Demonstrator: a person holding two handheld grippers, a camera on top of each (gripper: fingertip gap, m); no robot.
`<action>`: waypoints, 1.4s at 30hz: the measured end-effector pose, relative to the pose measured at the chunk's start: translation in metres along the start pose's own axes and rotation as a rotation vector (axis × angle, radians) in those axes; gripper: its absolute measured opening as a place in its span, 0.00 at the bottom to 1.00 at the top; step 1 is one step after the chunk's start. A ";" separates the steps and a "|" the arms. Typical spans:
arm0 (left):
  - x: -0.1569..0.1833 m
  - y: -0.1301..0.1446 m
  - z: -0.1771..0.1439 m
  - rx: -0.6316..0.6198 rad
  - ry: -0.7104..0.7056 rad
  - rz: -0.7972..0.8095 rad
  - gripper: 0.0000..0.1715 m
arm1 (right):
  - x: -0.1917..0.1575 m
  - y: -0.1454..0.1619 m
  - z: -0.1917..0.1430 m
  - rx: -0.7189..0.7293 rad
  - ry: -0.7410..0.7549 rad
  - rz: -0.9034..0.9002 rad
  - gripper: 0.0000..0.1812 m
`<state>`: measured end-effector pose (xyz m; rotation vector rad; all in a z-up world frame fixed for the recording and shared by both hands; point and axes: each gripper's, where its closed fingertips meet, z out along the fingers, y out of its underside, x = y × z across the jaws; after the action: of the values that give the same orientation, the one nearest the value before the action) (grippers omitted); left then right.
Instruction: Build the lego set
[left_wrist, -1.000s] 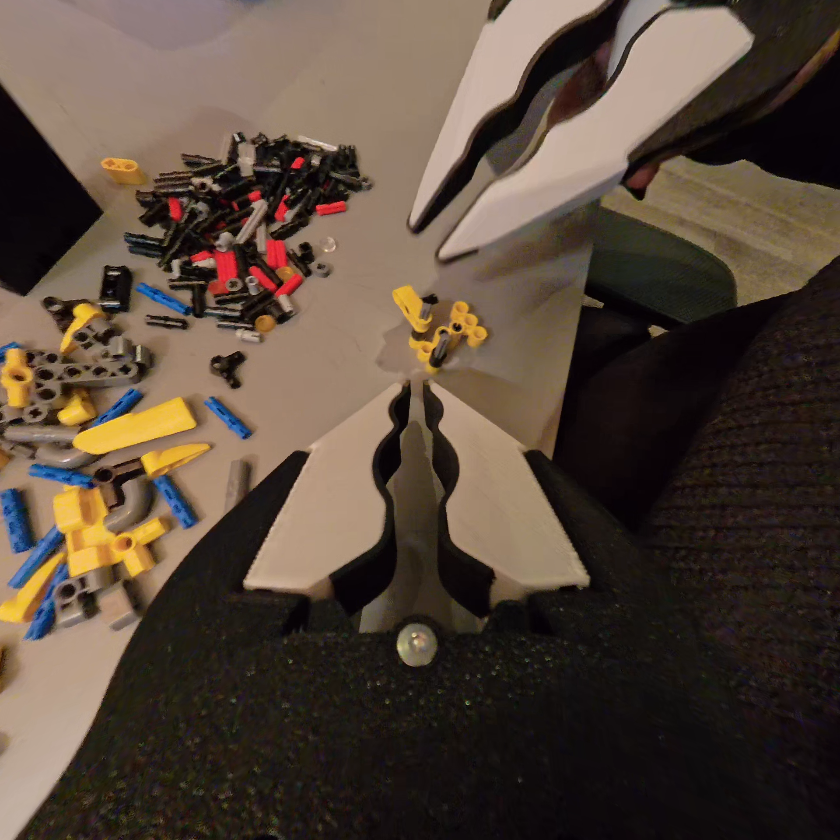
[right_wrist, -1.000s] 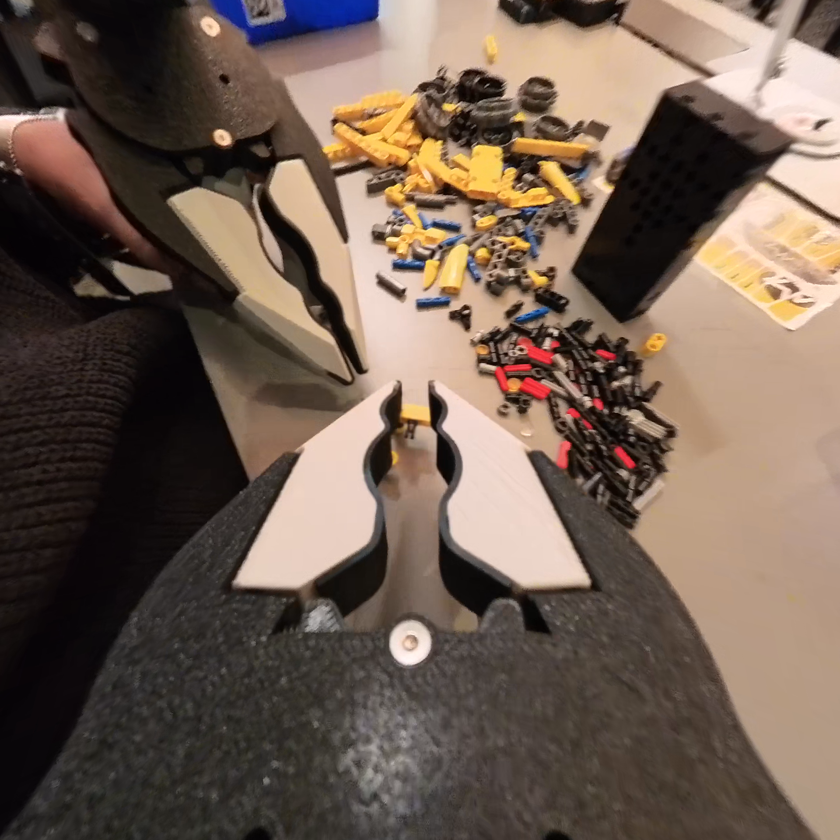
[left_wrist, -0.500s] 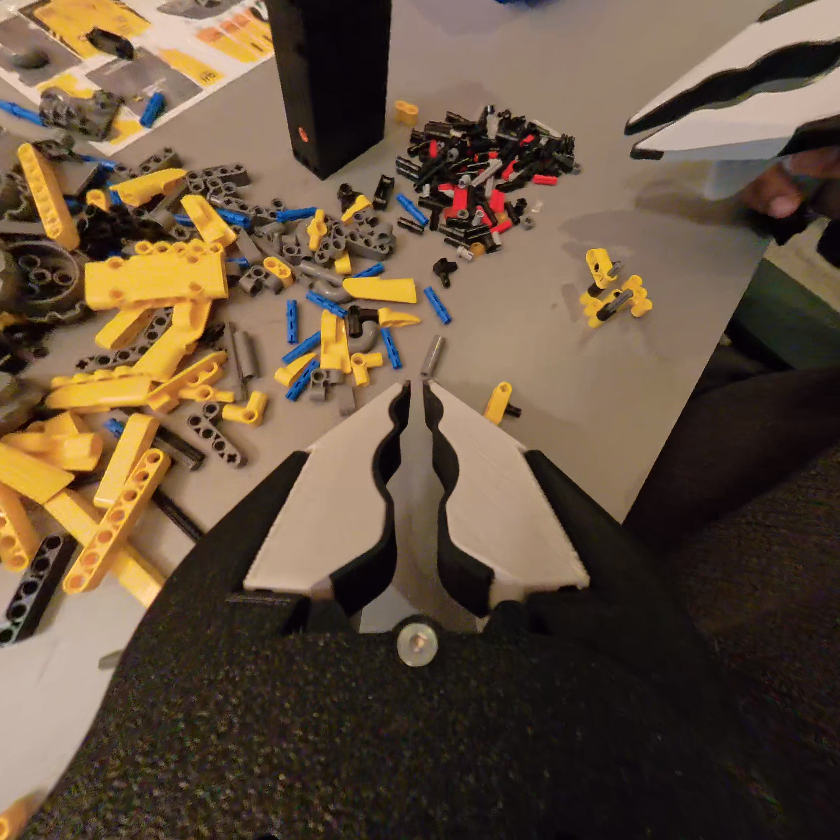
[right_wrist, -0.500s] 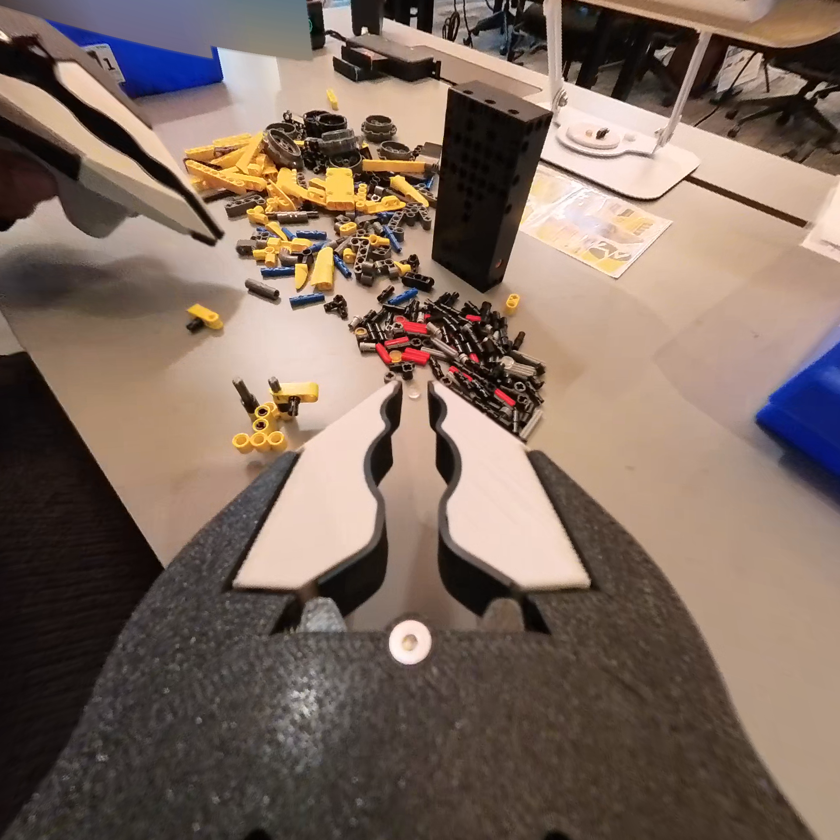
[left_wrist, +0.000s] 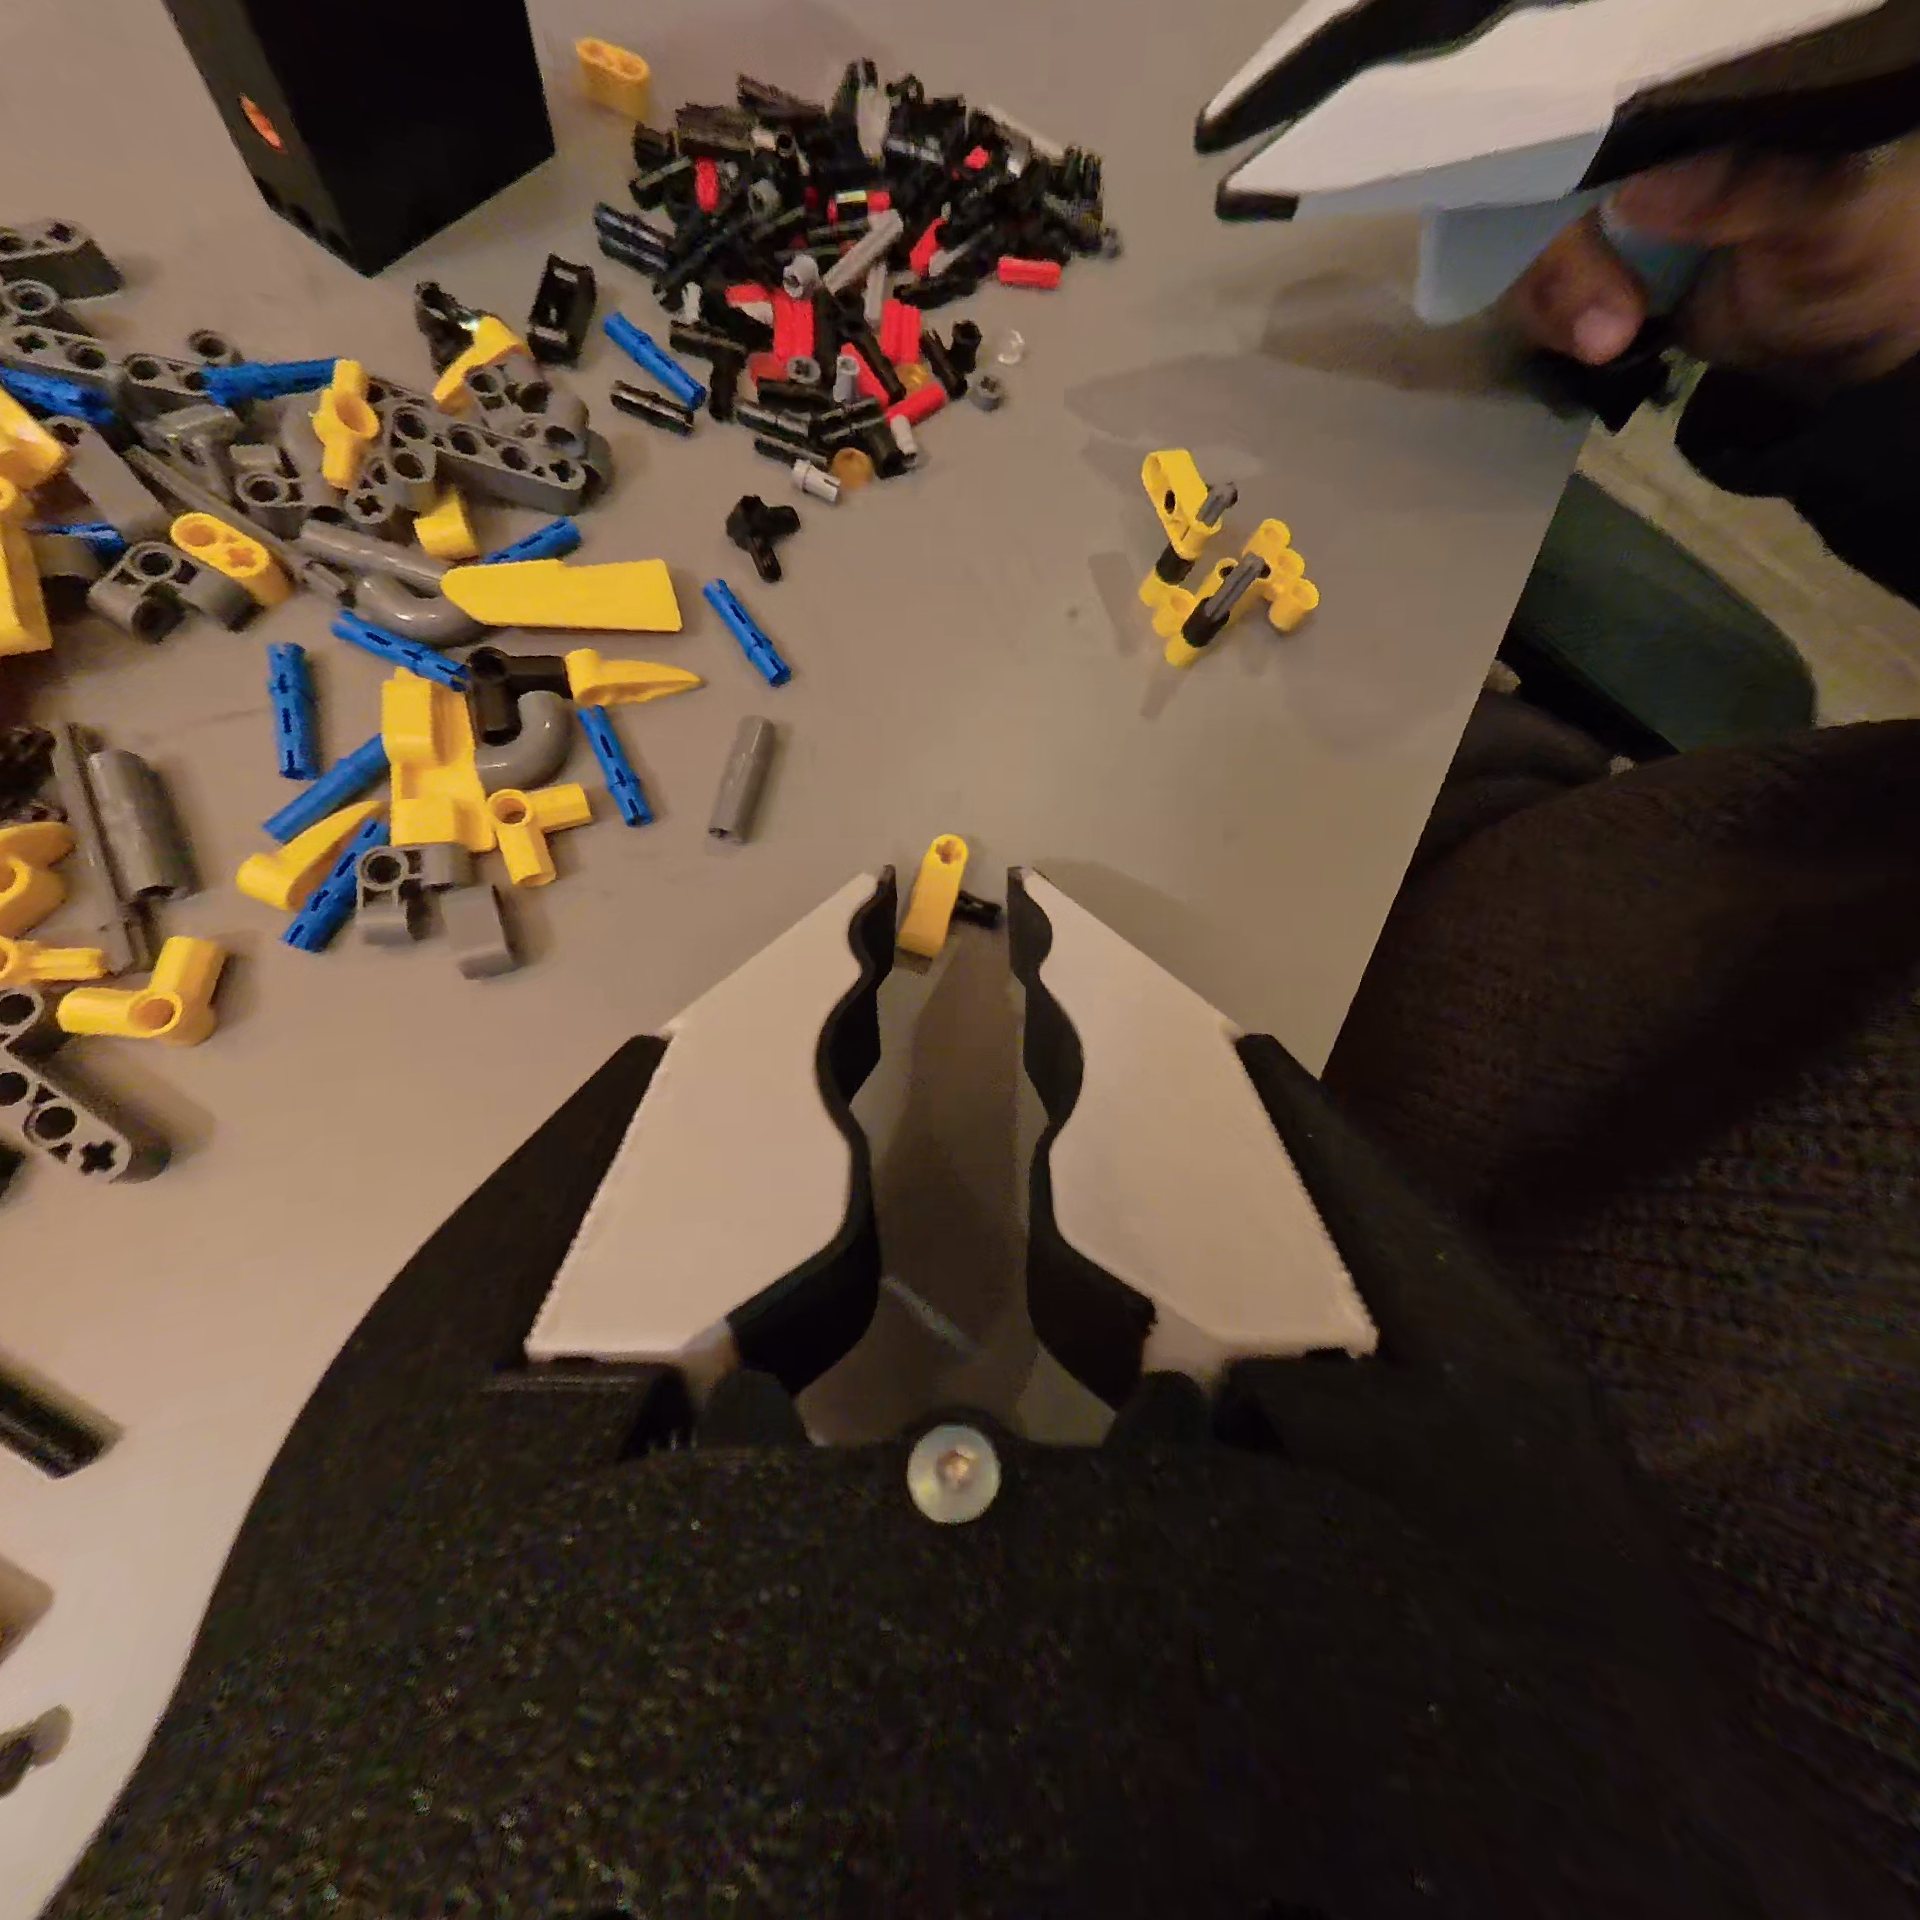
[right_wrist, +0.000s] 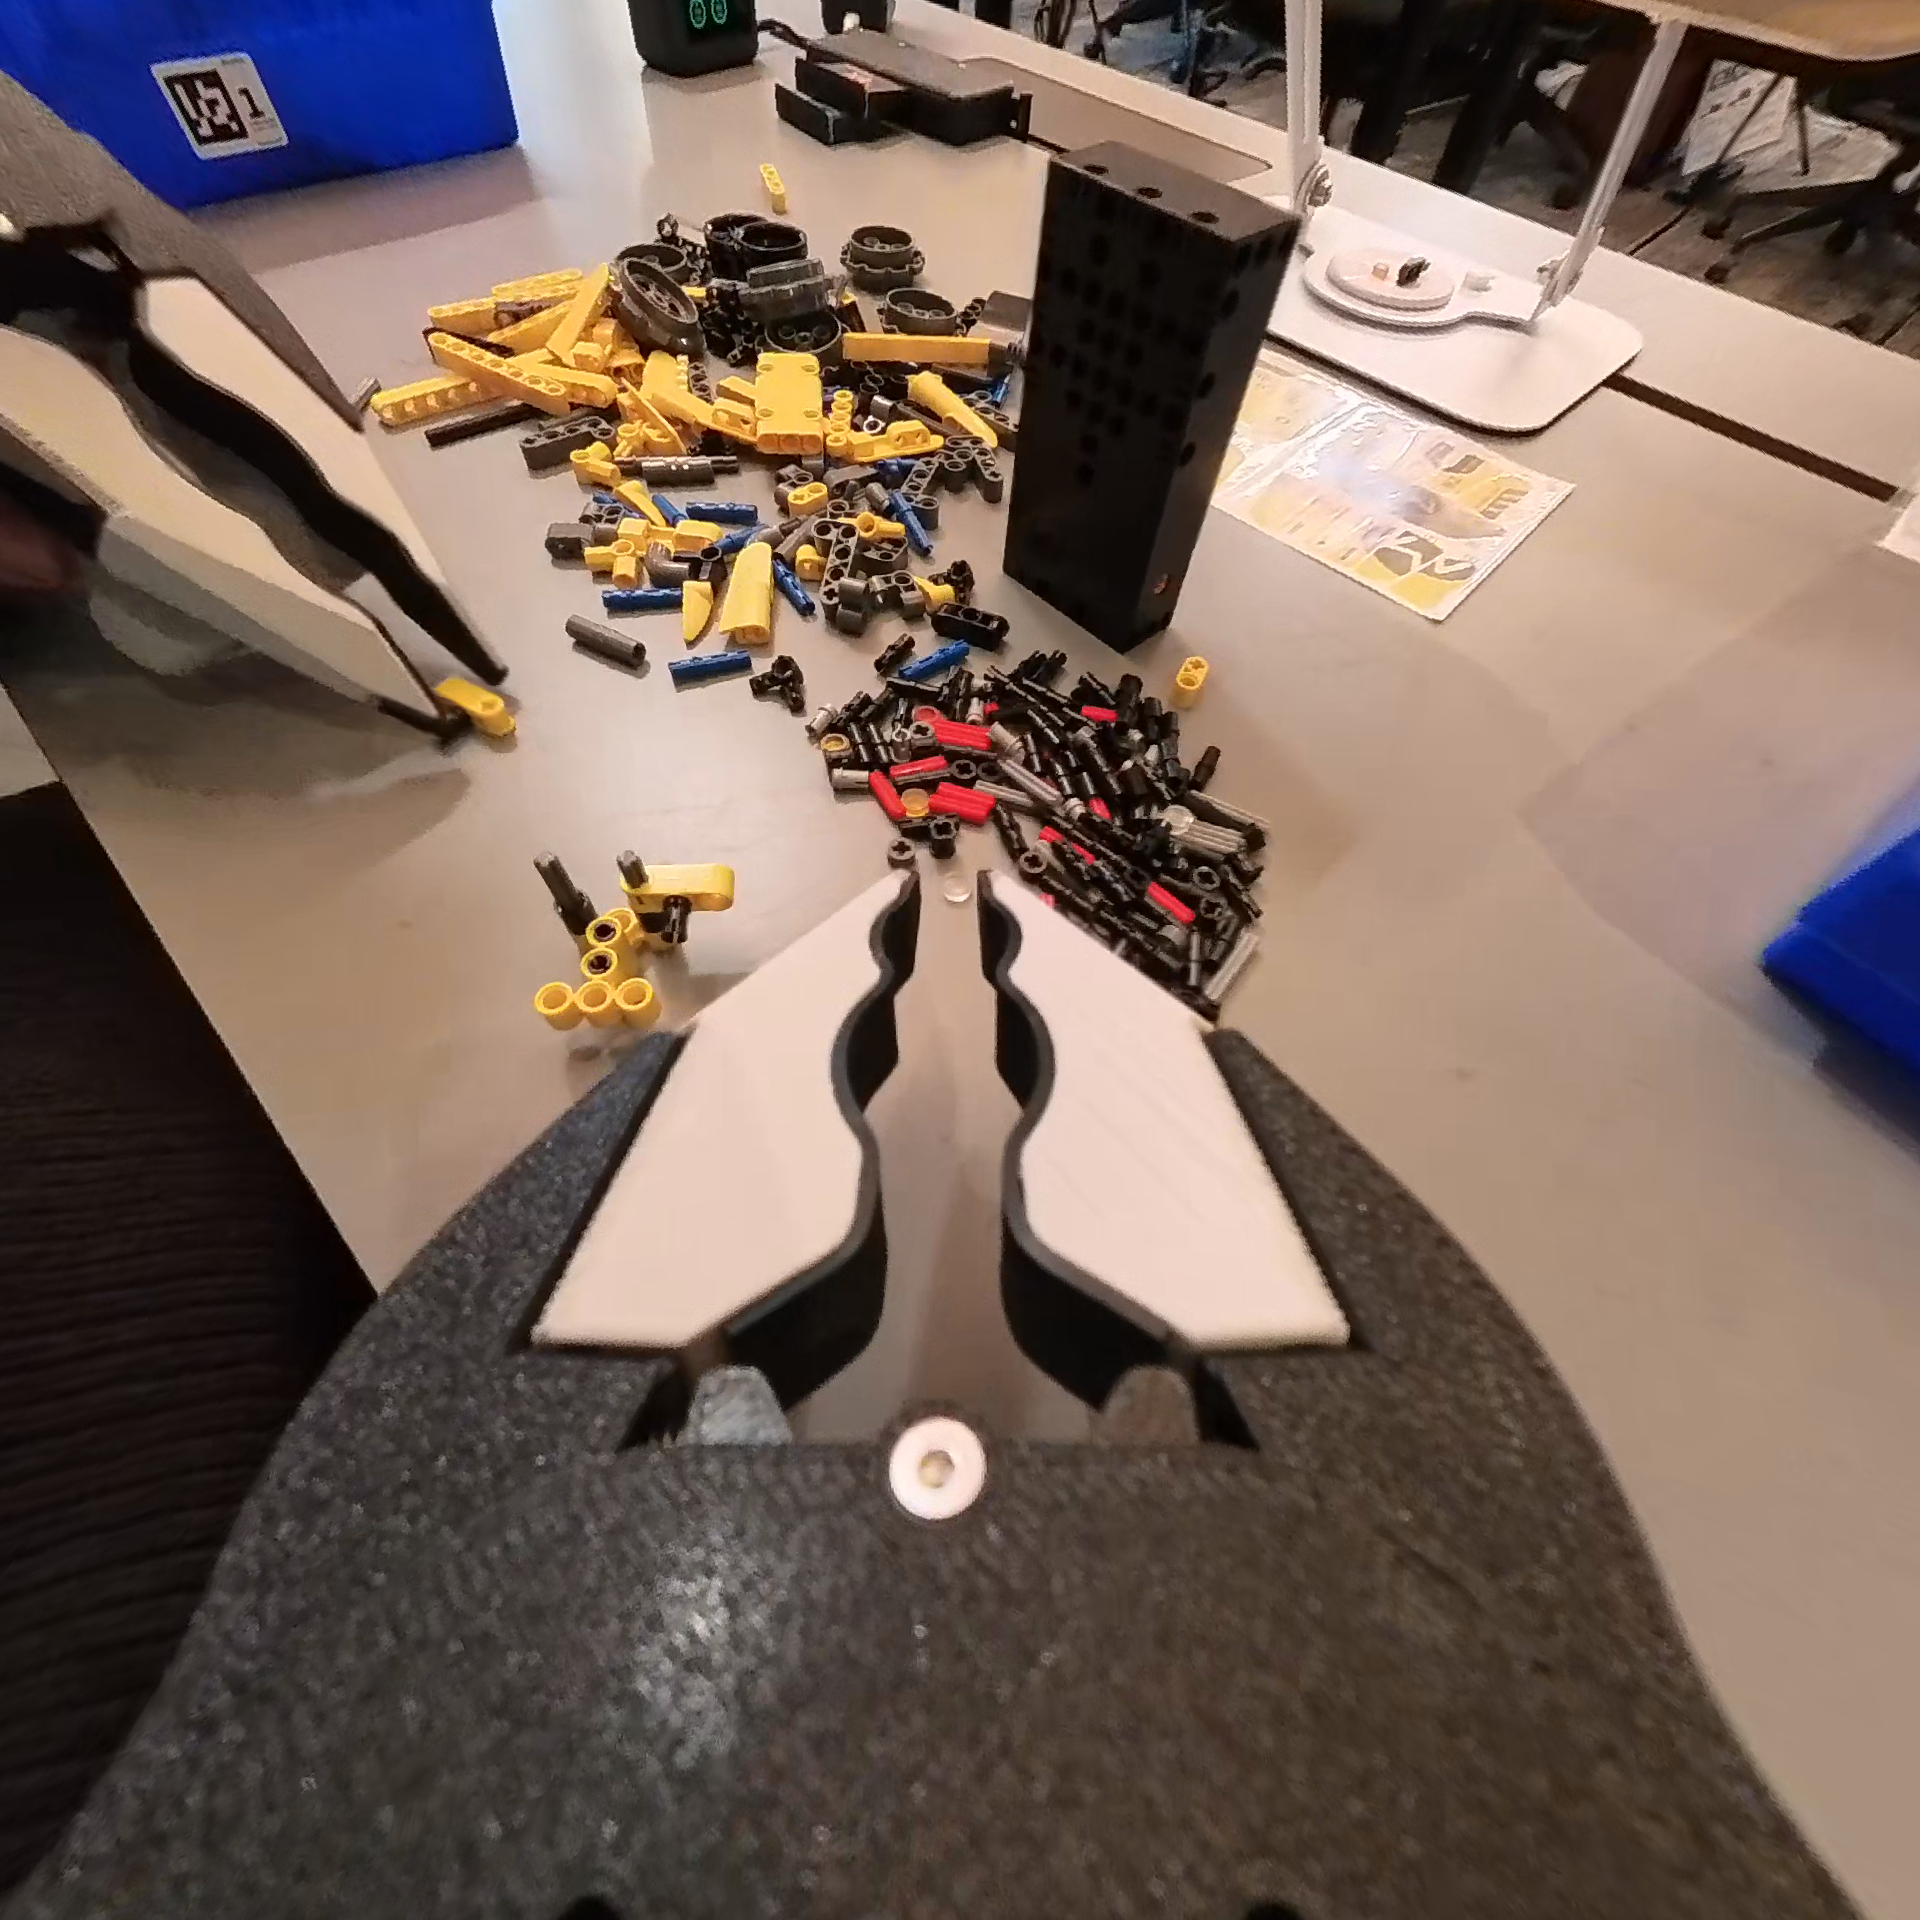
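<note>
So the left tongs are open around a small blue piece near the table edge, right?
Not quite: the piece between the open left tongs is yellow with a black pin, not blue. The left wrist view shows it, near the table edge.

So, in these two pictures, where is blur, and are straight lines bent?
Left wrist view: the hand at upper right is blurred; the table is dim and warm-toned. Right wrist view: the blue bin at the right edge is smeared; the table edge bows, wide-angle distortion.
</note>
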<state>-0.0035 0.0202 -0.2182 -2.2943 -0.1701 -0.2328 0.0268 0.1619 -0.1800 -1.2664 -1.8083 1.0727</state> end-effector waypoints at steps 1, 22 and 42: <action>-0.001 0.001 0.002 -0.010 -0.013 0.010 0.12 | -0.001 0.001 0.000 -0.004 0.001 -0.007 0.06; 0.065 -0.055 0.025 0.070 0.119 -0.046 0.04 | -0.056 0.012 -0.011 -0.035 -0.033 -0.190 0.06; 0.063 -0.085 0.001 0.353 0.275 -0.407 0.04 | -0.092 -0.044 -0.012 0.209 -0.013 -0.192 0.11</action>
<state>0.0411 0.0812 -0.1437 -1.8382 -0.4954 -0.6674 0.0471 0.0690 -0.1415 -0.9444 -1.7368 1.1296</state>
